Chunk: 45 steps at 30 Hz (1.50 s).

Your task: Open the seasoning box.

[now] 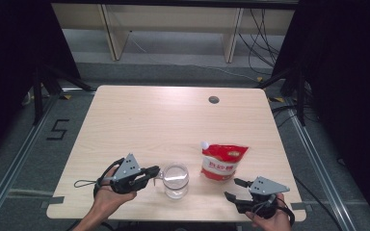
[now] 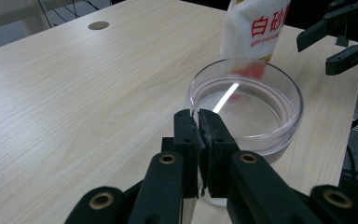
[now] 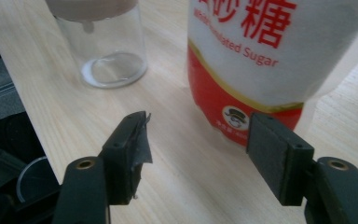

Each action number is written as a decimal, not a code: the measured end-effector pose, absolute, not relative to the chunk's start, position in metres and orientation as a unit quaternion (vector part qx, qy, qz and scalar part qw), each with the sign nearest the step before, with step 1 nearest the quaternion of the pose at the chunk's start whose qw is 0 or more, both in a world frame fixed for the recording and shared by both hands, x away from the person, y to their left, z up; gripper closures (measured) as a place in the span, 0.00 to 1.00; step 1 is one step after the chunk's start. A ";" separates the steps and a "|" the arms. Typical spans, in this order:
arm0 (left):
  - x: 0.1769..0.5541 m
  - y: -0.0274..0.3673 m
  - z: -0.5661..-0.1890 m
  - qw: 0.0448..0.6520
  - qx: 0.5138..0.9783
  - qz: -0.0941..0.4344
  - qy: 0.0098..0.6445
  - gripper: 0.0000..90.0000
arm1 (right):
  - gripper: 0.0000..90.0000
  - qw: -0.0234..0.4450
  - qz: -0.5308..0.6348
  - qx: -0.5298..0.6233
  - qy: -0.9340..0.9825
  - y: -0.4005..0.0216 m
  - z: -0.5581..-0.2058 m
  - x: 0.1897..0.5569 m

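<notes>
I've got the left gripper (image 1: 155,172) clenched on the near-left rim of the glass jar (image 1: 176,180); in the left gripper view the two pads (image 2: 213,135) pinch the clear wall right at the lip, one jaw inside, one outside. Jar stands upright on the wooden table (image 1: 139,120), near the front edge, and looks empty apart from reflections.

Taking the jar as landmark: the red-and-white sugar pouch (image 1: 221,161) stands just to its right and slightly further back, not touching it. White cap at the pouch's top-left corner. In the right gripper view the pouch (image 3: 265,60) reads "Sugar" with red characters above.

My right gripper (image 1: 234,188) is to the right of the jar, in front of the pouch, near the table's front edge. Jaws apart, nothing between the pads (image 3: 275,158); the pouch's base sits just beyond the tips, no contact that I can see. The jar (image 3: 107,46) shows off to that view's left.

Round cable hole (image 1: 214,99) in the tabletop is well behind the jar, toward the far edge.
</notes>
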<state>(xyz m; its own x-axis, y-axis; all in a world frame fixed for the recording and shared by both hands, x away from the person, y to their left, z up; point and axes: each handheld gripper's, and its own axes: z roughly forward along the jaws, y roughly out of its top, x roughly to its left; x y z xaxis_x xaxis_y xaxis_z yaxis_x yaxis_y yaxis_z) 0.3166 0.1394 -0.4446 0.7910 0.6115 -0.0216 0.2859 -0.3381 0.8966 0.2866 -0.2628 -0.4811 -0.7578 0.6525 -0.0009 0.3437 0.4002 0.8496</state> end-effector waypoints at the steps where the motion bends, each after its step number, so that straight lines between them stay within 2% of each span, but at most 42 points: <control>1: 0.317 0.139 -0.445 0.503 0.802 0.162 0.279 0.95 | 0.46 0.164 0.458 0.297 0.822 -0.261 -0.481 0.286; 4: 0.317 0.140 -0.445 0.503 0.802 0.164 0.276 0.95 | 0.48 0.165 0.465 0.298 0.818 -0.258 -0.479 0.286; 9: 0.316 0.140 -0.445 0.503 0.801 0.163 0.279 0.95 | 0.57 0.158 0.487 0.278 0.813 -0.249 -0.476 0.283; 14: 0.317 0.140 -0.446 0.506 0.800 0.164 0.277 0.95 | 0.62 0.125 0.493 0.298 0.808 -0.238 -0.474 0.279; 19: 0.316 0.140 -0.446 0.507 0.800 0.169 0.274 0.95 | 0.72 0.155 0.499 0.270 0.809 -0.231 -0.472 0.281; 23: 0.315 0.140 -0.448 0.512 0.795 0.164 0.282 0.95 | 0.75 0.145 0.497 0.285 0.807 -0.224 -0.470 0.279; 26: 0.316 0.142 -0.448 0.512 0.796 0.166 0.277 0.95 | 0.77 0.161 0.502 0.264 0.808 -0.221 -0.471 0.284; 45: 0.314 0.143 -0.450 0.516 0.791 0.167 0.283 0.97 | 0.97 0.167 0.509 0.197 0.821 -0.172 -0.464 0.293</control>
